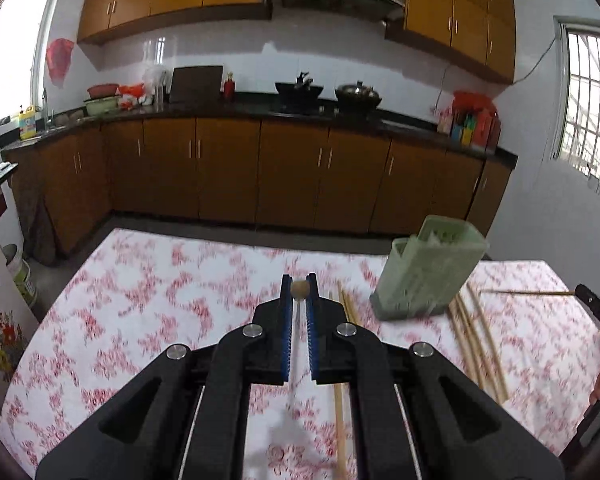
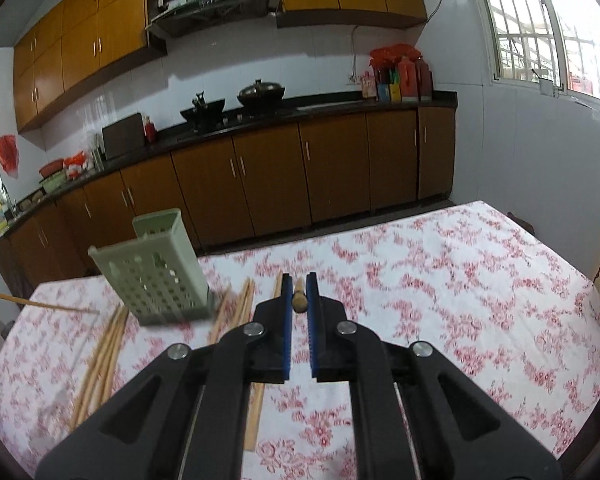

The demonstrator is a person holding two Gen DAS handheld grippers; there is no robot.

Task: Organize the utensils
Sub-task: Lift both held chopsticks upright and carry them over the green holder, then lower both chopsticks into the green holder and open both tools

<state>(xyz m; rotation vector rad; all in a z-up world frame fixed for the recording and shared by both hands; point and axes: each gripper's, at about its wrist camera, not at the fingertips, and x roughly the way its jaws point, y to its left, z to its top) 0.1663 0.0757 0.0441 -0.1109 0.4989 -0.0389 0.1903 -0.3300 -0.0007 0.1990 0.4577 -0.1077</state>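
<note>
A thin wooden chopstick seen end-on [image 1: 300, 289] sits pinched between the blue ribbed pads of the left gripper [image 1: 300, 286], its round tan tip showing at the fingertips and a pale blurred length running back below toward the camera; the jaws stand narrow, clamped on it, above the table. The right gripper [image 2: 299, 286] likewise has its jaws drawn close on a second wooden chopstick [image 2: 299, 300], whose tan end pokes out between the blue pads. In the left wrist view that gripper's black body shows at the right edge, with a long chopstick reaching leftward from it over the cloth. Just beyond both grippers stands a pale green perforated plastic utensil holder [image 1: 424, 272], rectangular, on a darker grey base, appearing tilted in both views; whether it truly leans or the lens bends it I cannot tell. Loose wooden chopsticks [image 2: 100, 364] lie scattered on the cloth around the holder's foot: a bundle fanned out on one side, a few more just beside the base on the other, and one passing under each gripper. All of this rests on a table covered with a white cloth printed with red flowers [image 2: 460, 300]. Beyond the table runs a kitchen counter with a dark top and brown wooden cabinet doors [image 1: 228, 176], carrying two dark woks [image 1: 358, 94] on a stove.
</note>
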